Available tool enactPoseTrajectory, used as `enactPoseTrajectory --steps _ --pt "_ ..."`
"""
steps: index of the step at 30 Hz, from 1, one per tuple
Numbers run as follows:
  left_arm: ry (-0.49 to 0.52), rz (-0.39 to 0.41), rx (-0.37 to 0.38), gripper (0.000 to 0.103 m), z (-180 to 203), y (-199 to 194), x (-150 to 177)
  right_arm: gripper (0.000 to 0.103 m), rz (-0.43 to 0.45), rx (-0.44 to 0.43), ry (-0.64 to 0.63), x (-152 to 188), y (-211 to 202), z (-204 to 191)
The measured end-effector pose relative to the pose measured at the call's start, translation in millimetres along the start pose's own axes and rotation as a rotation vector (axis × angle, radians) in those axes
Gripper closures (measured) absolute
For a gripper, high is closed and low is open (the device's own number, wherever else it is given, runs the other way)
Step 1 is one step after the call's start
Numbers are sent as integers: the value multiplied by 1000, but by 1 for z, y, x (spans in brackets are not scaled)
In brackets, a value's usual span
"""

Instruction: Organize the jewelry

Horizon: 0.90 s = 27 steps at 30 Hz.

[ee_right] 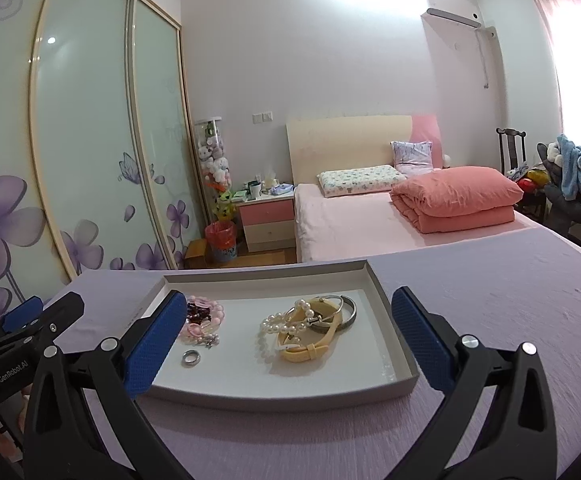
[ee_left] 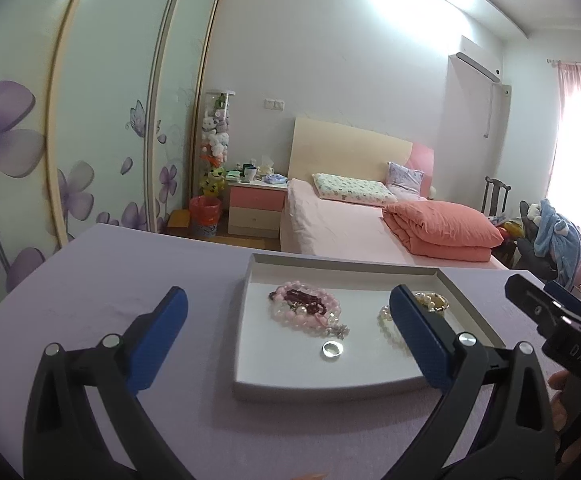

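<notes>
- I hold the left gripper above the near edge of the tray, fingers spread wide and gripping nothing; its right finger covers part of the jewelry.
- My right gripper hangs over the same tray, also spread wide and empty, one finger to either side of the tray's middle.
- The tray is a shallow grey-rimmed rectangle with a white floor, long axis running left to right across my view.
- On its left lie pink beads heaped with darker red ones, in a pile stretched left to right.
- A ring lies flat, alone, near the front rim, apart from both piles.
- On the right, a pearl strand drapes over a yellow strap, which angles from front to back-right; a metal bangle lies touching it behind.
- White floor shows between the ring and the strap, and along the front rim.
- The tray sits on a lilac cloth, with bare cloth on every side of it.
- Beyond are a bed with a folded salmon quilt, a nightstand, and a flowered wardrobe.
</notes>
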<state>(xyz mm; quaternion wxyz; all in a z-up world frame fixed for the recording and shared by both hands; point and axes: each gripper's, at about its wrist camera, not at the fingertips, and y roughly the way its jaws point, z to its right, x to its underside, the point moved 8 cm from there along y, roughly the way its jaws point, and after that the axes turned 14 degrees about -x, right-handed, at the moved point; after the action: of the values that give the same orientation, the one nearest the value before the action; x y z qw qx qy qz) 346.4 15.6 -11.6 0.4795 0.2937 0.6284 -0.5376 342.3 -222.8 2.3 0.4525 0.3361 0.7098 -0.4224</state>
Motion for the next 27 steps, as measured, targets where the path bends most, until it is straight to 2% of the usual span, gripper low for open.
enactPoseTrajectory --steps 11,19,27 --pt "-4 24 -22 4 -26 -50 9 2 16 -2 -3 11 -46 -10" --pt "-11 42 -18 4 -39 -101 31 2 44 -3 37 28 -93 -13" --pt "-4 73 -19 4 -46 -142 58 2 45 18 -18 54 -128 -23"
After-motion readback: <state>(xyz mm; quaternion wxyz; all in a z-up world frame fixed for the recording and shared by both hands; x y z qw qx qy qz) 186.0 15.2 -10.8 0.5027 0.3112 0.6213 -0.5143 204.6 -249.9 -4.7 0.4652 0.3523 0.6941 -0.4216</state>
